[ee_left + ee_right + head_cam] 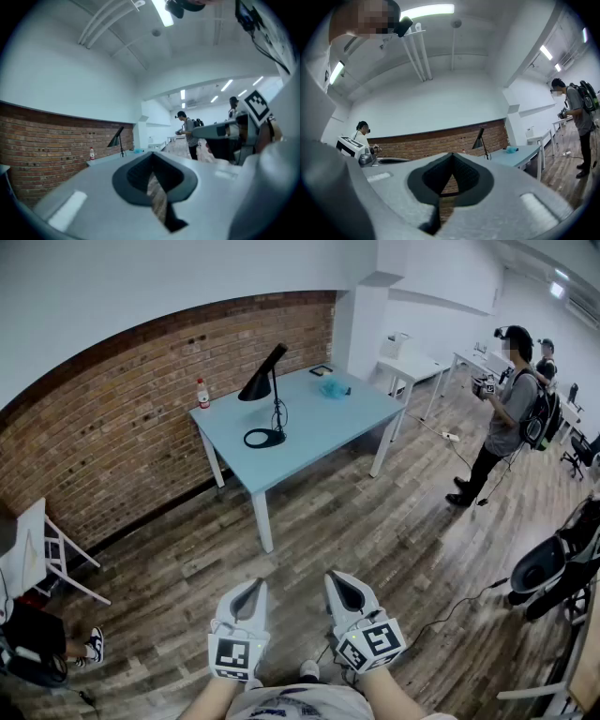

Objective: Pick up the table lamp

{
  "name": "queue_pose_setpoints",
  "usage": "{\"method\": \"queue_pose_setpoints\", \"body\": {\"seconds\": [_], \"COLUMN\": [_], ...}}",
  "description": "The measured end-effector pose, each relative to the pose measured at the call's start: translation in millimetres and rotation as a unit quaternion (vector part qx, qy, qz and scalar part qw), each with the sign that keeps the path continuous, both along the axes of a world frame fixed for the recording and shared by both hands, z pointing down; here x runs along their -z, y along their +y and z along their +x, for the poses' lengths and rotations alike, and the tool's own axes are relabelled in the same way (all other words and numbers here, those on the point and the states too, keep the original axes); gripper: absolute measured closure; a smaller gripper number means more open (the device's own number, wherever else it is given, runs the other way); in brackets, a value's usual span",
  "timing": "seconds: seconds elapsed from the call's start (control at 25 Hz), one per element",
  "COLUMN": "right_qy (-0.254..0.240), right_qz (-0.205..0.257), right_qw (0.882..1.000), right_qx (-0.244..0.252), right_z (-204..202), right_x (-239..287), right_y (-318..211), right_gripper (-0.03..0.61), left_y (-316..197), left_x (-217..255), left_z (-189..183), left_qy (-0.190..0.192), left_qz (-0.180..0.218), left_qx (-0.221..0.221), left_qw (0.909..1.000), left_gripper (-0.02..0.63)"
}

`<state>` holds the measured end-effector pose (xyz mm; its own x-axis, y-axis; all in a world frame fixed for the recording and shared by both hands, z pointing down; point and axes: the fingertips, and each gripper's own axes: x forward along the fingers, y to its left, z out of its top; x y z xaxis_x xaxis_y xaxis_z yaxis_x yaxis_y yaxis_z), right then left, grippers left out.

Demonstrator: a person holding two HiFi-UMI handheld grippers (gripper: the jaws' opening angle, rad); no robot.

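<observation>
The black table lamp stands on the light blue table by the brick wall, with its round base near the front edge and its cone shade tilted up to the right. Both grippers are far from it, low over the wooden floor in front of the person who holds them. My left gripper and right gripper are side by side, level, both shut and holding nothing. The lamp is small and distant past the shut jaws in the left gripper view. It is also far off in the right gripper view.
On the table are a small bottle at the back left, a blue crumpled item and a dark flat item. A person with a backpack stands at the right. White tables stand behind; a folding chair is at the left.
</observation>
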<state>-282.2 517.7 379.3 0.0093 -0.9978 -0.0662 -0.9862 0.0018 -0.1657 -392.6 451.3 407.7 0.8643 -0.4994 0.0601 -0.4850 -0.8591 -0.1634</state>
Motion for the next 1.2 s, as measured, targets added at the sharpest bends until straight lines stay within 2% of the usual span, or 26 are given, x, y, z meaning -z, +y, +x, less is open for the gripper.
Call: {"method": "queue_pose_setpoints", "body": {"seconds": [0.28, 0.48, 0.6, 0.8, 0.96, 1.2], "right_qy": [0.013, 0.010, 0.002, -0.014, -0.022, -0.020], "right_qz": [0.005, -0.004, -0.008, -0.014, -0.012, -0.016], "right_qw": [1.000, 1.000, 1.000, 1.000, 1.000, 0.999], "right_qx": [-0.012, -0.012, -0.007, 0.008, 0.018, 0.032], "right_z": [45.0, 55.0, 62.2, 68.4, 76.7, 86.9], "right_x": [8.4, 1.0, -4.7, -14.8, -16.1, -18.2], "right_y": [11.8, 10.7, 4.9, 1.5, -4.8, -34.5], "right_gripper": [0.581, 0.580, 0.580, 0.580, 0.580, 0.580], "left_y": [10.1, 5.0, 2.7, 1.9, -1.9, -33.1], "left_x": [1.2, -6.0, -6.0, -16.8, -15.2, -23.7], "left_z": [48.2, 58.5, 66.7, 71.8, 72.4, 82.4], "left_qy": [-0.003, -0.010, -0.003, -0.018, -0.004, -0.013], "left_qz": [-0.016, -0.008, -0.022, -0.015, -0.036, -0.020], "left_qx": [0.001, 0.008, 0.016, 0.018, 0.038, 0.040], "left_qw": [0.9999, 0.9999, 0.9996, 0.9996, 0.9986, 0.9989], "left_gripper": [0.621, 0.623, 0.621, 0.621, 0.622, 0.623]}}
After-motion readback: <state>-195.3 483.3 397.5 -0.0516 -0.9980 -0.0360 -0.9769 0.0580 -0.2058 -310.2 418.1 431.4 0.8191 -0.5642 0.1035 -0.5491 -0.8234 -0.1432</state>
